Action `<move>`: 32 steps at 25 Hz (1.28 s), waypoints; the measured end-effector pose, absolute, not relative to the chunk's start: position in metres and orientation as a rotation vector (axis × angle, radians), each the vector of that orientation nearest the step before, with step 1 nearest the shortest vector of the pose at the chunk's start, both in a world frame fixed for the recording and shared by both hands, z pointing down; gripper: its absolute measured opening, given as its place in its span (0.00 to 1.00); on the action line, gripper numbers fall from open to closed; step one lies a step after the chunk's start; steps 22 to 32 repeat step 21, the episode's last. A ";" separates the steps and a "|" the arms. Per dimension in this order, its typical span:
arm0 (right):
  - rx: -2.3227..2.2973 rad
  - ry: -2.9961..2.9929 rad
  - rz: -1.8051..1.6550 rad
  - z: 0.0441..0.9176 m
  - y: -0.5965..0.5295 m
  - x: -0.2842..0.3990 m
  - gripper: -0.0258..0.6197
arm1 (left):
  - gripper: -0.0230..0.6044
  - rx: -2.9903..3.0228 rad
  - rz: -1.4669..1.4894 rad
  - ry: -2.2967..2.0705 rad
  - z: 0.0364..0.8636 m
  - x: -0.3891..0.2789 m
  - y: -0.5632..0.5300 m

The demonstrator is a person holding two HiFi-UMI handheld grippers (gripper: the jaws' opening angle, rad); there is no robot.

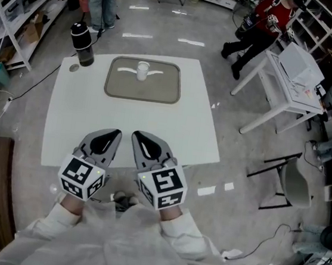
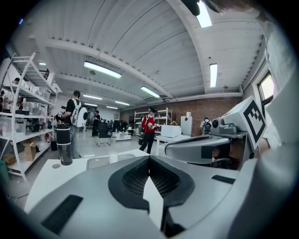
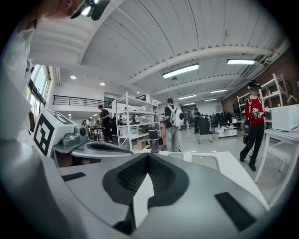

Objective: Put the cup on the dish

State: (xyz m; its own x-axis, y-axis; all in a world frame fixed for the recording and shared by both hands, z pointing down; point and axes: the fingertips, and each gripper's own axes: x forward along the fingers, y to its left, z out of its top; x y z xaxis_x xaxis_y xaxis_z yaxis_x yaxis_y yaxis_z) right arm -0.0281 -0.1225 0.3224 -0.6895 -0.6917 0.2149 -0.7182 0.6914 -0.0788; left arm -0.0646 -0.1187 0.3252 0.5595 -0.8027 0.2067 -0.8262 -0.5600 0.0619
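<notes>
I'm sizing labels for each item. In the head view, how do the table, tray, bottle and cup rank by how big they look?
1. Table
2. Tray
3. Bottle
4. Cup

The gaps are wide, so nearness to the camera doesn't change the order.

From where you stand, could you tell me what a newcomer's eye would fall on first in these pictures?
The left gripper and right gripper sit side by side at the near edge of the white table, both with jaws together and nothing between them. Across the table, a small white cup stands inside a grey tray. A dark bottle stands at the far left corner.
</notes>
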 end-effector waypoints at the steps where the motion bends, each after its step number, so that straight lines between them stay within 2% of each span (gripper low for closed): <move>1: 1.150 -2.731 0.232 0.322 -0.121 -0.029 0.06 | 0.05 2.640 0.226 -1.384 0.325 -0.065 -0.117; 32: 1.157 -2.722 0.226 0.319 -0.085 -0.029 0.06 | 0.05 2.683 0.201 -1.323 0.316 -0.058 -0.078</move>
